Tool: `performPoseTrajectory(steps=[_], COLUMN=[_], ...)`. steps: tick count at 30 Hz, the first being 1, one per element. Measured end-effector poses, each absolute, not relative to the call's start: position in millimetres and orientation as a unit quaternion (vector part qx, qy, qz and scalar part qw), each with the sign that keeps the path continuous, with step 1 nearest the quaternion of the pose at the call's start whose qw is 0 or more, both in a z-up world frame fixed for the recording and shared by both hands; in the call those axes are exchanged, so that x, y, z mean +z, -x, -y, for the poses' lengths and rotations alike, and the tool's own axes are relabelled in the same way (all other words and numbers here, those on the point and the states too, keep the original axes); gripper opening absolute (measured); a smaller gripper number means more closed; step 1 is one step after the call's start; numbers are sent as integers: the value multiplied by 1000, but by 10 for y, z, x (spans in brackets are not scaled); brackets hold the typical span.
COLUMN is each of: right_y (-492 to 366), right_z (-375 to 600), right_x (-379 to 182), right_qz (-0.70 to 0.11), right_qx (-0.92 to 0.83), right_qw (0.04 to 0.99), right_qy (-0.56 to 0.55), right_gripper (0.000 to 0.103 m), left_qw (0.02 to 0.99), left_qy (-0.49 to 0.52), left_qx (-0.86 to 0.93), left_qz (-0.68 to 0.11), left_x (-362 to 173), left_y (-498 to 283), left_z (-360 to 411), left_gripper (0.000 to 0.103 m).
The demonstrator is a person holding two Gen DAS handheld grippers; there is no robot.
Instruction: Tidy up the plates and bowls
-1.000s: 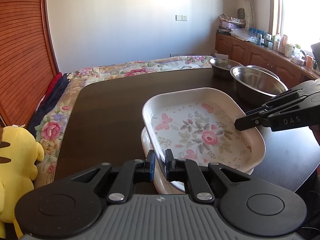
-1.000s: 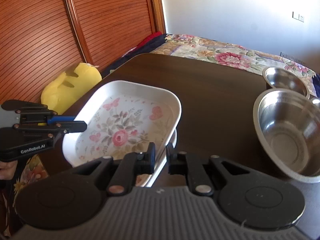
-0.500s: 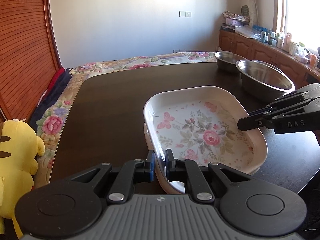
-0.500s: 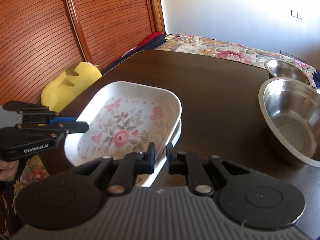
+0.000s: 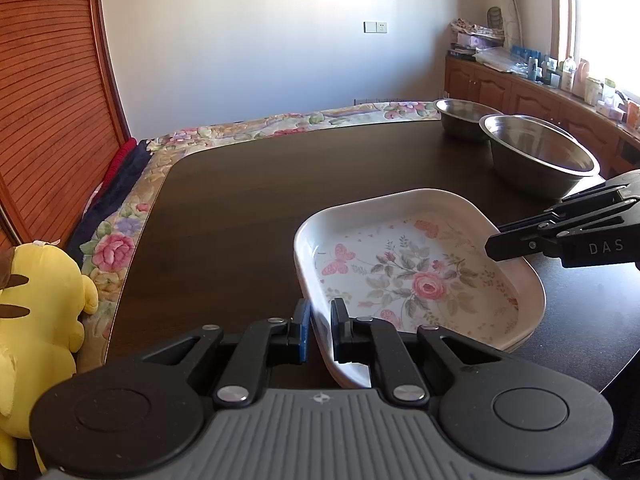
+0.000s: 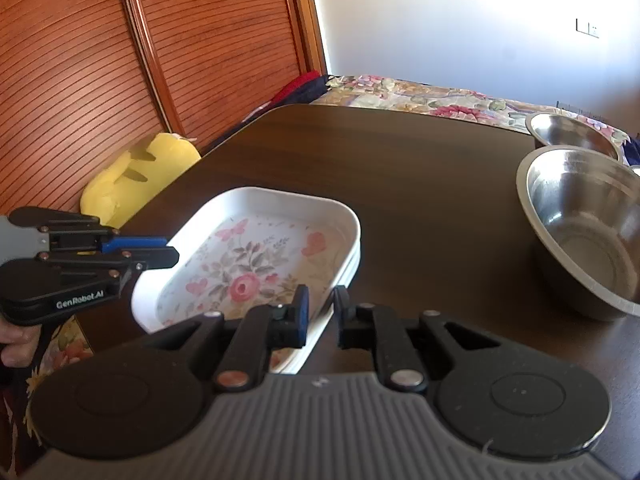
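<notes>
A white rectangular plate with a rose and butterfly print (image 5: 408, 276) (image 6: 256, 264) sits nested on a second white plate, of which only the edge (image 5: 516, 345) (image 6: 355, 265) shows. My left gripper (image 5: 320, 314) is shut on the printed plate's near rim in the left wrist view. My right gripper (image 6: 320, 300) is shut on the opposite rim. Each gripper also shows from the other side: the right gripper (image 5: 494, 246) and the left gripper (image 6: 172, 254). A large steel bowl (image 5: 540, 156) (image 6: 584, 232) and a smaller steel bowl (image 5: 464, 116) (image 6: 572, 136) stand beyond on the dark table (image 5: 260, 208).
A yellow plush toy (image 5: 40, 300) (image 6: 136, 176) lies off the table's left edge on a floral quilt (image 5: 116, 248). A slatted wooden wardrobe (image 6: 100, 80) stands behind it. A wooden counter with bottles (image 5: 560, 88) runs along the window side. A hand (image 6: 16, 340) grips the left gripper's handle.
The printed plate, held by both grippers, has come down from a raised tilt onto the plate beneath it; the gap between the two has closed.
</notes>
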State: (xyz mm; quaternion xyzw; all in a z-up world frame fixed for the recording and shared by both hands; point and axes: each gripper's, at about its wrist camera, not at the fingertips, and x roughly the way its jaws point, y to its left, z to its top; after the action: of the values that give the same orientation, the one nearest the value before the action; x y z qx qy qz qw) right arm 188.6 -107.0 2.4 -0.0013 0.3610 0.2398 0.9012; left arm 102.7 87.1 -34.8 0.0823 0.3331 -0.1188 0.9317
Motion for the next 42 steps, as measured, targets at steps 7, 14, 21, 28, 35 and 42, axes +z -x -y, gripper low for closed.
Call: performPoseTrajectory(steps=[7, 14, 21, 28, 35, 42], right_y=[-1828, -1761, -1701, -1645, -1653, -1688], right_z=[1070, 1114, 1302, 1619, 2004, 2391], right_x=[7, 77, 174, 306, 331, 257], right_qz=[-347, -321, -286, -243, -210, -192], right_qx=[239, 241, 231, 209, 175, 135], right_qw=[907, 916, 930, 947, 962, 971], right_qy=[-2, 3, -10, -22, -23, -32], right_gripper=[14, 14, 14, 14, 14, 15], left_qw=[932, 935, 941, 943, 944, 941], left_qy=[-80, -83, -81, -84, -70, -63], left_qx=[-116, -112, -114, -132, -157, -189], left_qz=[-335, -325, -310, -293, -281, -274], left_x=[-344, -272, -155, -60, -4, -14], left_y=[-1055, -1063, -1082, -1151, -1250, -1396], left_z=[-862, -865, -819, -550, -192, 279], left_gripper=[12, 12, 12, 15, 17, 40])
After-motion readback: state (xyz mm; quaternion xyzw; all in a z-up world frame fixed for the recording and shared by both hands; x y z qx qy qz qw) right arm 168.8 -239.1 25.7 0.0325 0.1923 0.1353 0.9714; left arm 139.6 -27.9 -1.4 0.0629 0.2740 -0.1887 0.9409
